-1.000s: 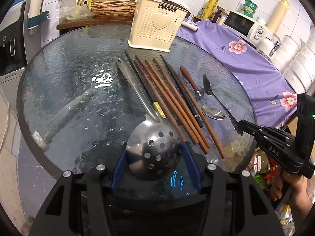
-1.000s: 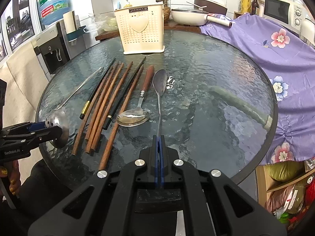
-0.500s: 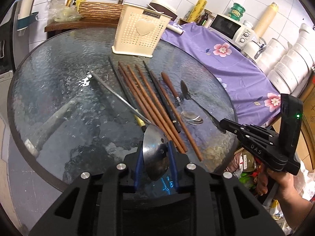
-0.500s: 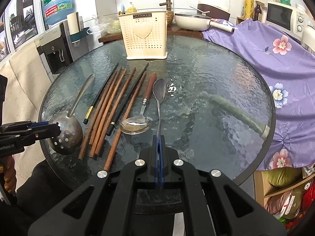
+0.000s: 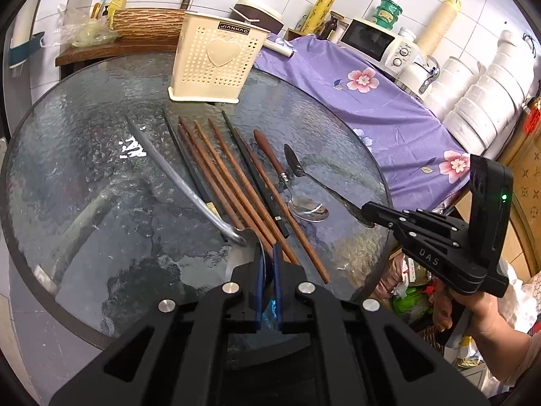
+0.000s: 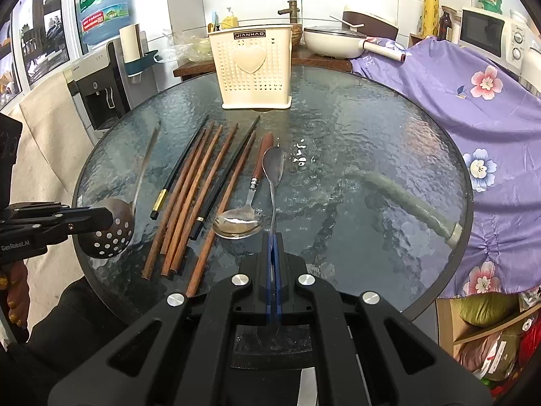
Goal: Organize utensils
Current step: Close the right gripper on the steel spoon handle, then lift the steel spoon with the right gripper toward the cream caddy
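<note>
On the round glass table (image 5: 84, 128) lie a row of several brown and black chopsticks (image 5: 233, 176) and a wooden-handled spoon (image 5: 306, 209). My left gripper (image 5: 267, 264) has its jaws closing, and its pads press on the bowl of the slotted metal spoon (image 5: 175, 176), which stands edge-on. The same grip shows at the left of the right wrist view, where the left gripper (image 6: 108, 218) pinches the perforated bowl (image 6: 108, 238). My right gripper (image 6: 273, 242) is shut on the handle end of an all-metal spoon (image 6: 274, 169). A cream utensil holder (image 6: 253, 67) stands upright at the far side.
A purple flowered cloth (image 5: 372, 108) covers the surface to the right, with a microwave (image 5: 372, 42) and stacked white bowls (image 5: 480, 101) behind it. A water dispenser (image 6: 98, 84) stands left of the table and a white pan (image 6: 331, 42) behind the holder. A hand (image 5: 480, 311) holds the right gripper.
The left gripper's jaws closed onto the slotted spoon's bowl, which tipped from flat to edge-on. The right gripper stayed shut on the metal spoon's handle.
</note>
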`<state>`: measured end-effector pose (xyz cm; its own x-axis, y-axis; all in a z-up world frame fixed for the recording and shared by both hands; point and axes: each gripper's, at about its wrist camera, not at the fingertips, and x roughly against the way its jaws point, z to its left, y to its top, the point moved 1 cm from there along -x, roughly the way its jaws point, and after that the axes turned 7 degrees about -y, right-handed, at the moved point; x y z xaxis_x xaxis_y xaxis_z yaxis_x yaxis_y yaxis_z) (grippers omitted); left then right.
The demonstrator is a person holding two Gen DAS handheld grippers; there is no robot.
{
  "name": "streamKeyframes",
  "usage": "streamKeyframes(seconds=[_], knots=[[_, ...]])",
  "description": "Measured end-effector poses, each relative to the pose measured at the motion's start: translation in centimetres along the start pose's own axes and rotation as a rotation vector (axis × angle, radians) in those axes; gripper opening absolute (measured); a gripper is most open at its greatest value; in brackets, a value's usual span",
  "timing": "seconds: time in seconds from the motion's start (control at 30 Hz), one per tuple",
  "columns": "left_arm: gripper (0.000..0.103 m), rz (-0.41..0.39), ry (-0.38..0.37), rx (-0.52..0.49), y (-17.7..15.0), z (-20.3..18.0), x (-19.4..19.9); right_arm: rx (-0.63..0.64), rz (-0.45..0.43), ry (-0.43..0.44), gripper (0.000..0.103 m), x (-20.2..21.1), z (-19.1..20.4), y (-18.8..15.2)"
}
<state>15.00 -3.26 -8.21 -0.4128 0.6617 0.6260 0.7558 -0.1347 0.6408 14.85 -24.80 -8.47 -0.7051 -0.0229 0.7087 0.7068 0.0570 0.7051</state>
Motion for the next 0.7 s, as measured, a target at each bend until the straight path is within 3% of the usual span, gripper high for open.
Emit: streamKeyframes(seconds=[0.7], knots=[[0.005,0.006,-0.034,-0.081,2.2,-1.3,2.2,0.028,-0.060,0.034,0.002,2.3,0.1,2.8]])
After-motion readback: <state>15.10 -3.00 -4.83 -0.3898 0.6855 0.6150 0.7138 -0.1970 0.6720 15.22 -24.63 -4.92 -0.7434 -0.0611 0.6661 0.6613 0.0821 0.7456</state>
